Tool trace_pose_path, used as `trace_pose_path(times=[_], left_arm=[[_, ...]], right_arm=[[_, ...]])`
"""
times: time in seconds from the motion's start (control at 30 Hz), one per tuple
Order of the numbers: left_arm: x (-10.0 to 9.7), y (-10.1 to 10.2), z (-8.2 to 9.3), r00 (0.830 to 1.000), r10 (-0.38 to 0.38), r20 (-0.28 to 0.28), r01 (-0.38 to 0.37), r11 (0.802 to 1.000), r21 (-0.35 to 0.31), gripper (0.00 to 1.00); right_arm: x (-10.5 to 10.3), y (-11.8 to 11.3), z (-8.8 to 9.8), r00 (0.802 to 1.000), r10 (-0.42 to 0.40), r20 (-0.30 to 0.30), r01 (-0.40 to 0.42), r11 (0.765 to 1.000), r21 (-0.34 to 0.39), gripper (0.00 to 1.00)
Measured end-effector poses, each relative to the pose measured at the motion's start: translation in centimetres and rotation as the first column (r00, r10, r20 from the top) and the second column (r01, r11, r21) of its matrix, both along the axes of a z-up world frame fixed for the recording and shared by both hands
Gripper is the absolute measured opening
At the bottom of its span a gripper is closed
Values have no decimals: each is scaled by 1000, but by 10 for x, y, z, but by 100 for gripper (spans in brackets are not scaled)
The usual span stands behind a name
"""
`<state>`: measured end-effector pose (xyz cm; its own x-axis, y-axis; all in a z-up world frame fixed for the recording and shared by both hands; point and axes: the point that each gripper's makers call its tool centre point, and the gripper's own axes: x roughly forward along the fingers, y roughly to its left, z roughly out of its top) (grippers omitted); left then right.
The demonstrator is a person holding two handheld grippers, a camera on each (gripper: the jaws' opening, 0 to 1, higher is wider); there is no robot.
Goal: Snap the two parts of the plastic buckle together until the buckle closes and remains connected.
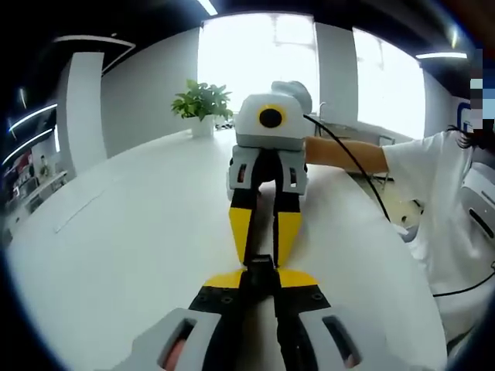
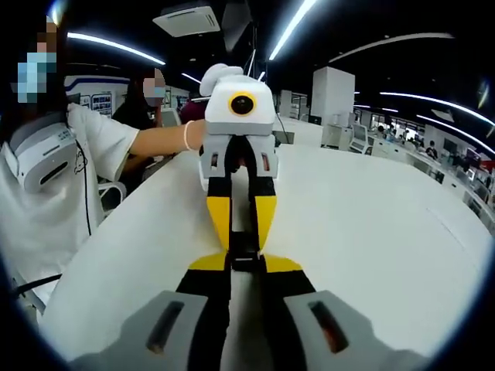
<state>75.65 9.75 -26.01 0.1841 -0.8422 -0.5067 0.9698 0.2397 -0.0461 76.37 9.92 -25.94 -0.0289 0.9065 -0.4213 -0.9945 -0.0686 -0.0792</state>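
Note:
A small black plastic buckle (image 1: 261, 267) sits between the two grippers, which face each other tip to tip over the white table (image 1: 116, 255). My left gripper (image 1: 261, 278) rises from the bottom of the left gripper view, its yellow-tipped jaws shut on the near half. The right gripper (image 1: 264, 253) points back at it, yellow fingers (image 1: 241, 232) closed on the far half. In the right gripper view the buckle (image 2: 244, 255) lies between my right gripper (image 2: 244, 266) and the left gripper (image 2: 242, 241). The jaws hide the seam, so I cannot tell whether the halves are latched.
A potted plant (image 1: 203, 103) stands at the table's far edge. A person in a white shirt (image 1: 441, 193) stands at the table's side, an arm reaching to the right gripper, also seen as a white shirt (image 2: 62, 185). A black cable (image 1: 363, 174) trails from the right gripper.

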Motion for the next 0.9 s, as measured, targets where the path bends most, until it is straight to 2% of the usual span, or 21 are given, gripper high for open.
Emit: trace_pose_path(times=[0.37,0.57,0.9], left_arm=[[-1,8,3,999,32,35,-32,999,-9,19],[-7,9,17,998,52,45,-49,996,-71,19],[1,22,32,981,179,79,-166,975,-146,19]], right_arm=[[-1,0,2,1000,-14,-19,15,1000,12,12],[-2,-1,4,1000,-18,-9,18,1000,8,12],[-5,-2,5,1000,-11,-2,11,1000,-4,12]])
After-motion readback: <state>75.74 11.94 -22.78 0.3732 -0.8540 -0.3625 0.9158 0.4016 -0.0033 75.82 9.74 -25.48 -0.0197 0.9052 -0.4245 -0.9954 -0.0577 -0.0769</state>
